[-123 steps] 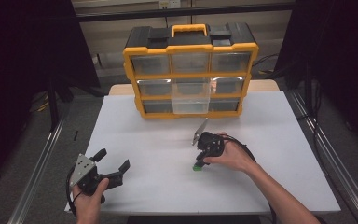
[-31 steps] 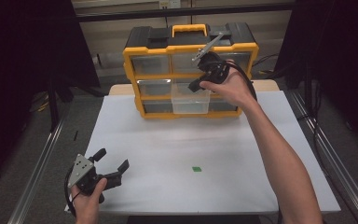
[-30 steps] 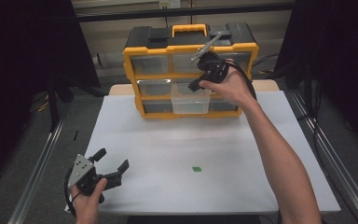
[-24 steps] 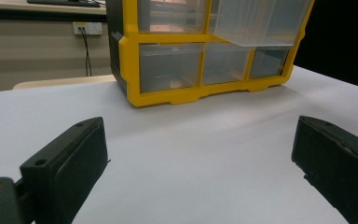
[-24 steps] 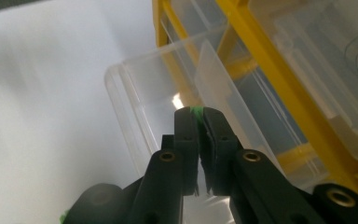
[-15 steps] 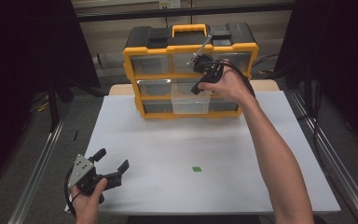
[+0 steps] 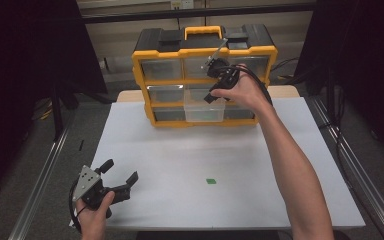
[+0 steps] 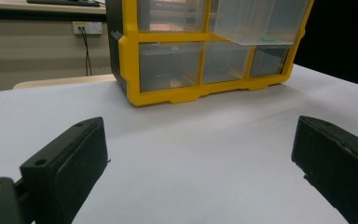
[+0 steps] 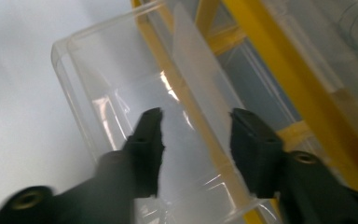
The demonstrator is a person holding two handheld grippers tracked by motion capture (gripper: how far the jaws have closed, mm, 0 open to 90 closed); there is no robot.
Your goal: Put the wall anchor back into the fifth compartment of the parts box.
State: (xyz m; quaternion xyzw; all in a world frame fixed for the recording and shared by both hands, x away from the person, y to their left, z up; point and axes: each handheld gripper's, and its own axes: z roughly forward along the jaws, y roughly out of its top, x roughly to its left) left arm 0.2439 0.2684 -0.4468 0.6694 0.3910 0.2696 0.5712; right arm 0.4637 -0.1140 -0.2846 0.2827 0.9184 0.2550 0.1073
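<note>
White tabletop (image 7: 240,165), high view. A yellow-and-black drawer organizer (image 7: 204,75) sits at the far edge, with clear drawers in three rows and an orange handle on top. One clear drawer (image 7: 204,107) in the middle column is pulled out toward the person and sticks out past the cabinet front.

Right hand-held gripper (image 7: 215,92) is held up at the organizer, jaws pointing down over the pulled-out drawer. The right hand (image 7: 242,90) is wrapped around it, forearm stretched across the tabletop. In the right gripper view the two black jaws stand apart with nothing between them — right hand-held gripper (image 9: 193,135) hangs above the open clear drawer (image 9: 135,107), whose near wall and rim show, yellow frame to the right. Drawer contents are too blurred to tell.

Left hand-held gripper (image 7: 122,175) rests low at the near left corner of the tabletop, held by the left hand (image 7: 94,212), grey three-cornered plate on top. Jaws spread wide, empty — in the left gripper view the left hand-held gripper (image 8: 200,154) faces the drawer organizer (image 8: 205,51) across bare white surface, well apart from it.

A small green piece (image 7: 210,181) lies flat on the tabletop, near middle, well apart from both grippers.
</note>
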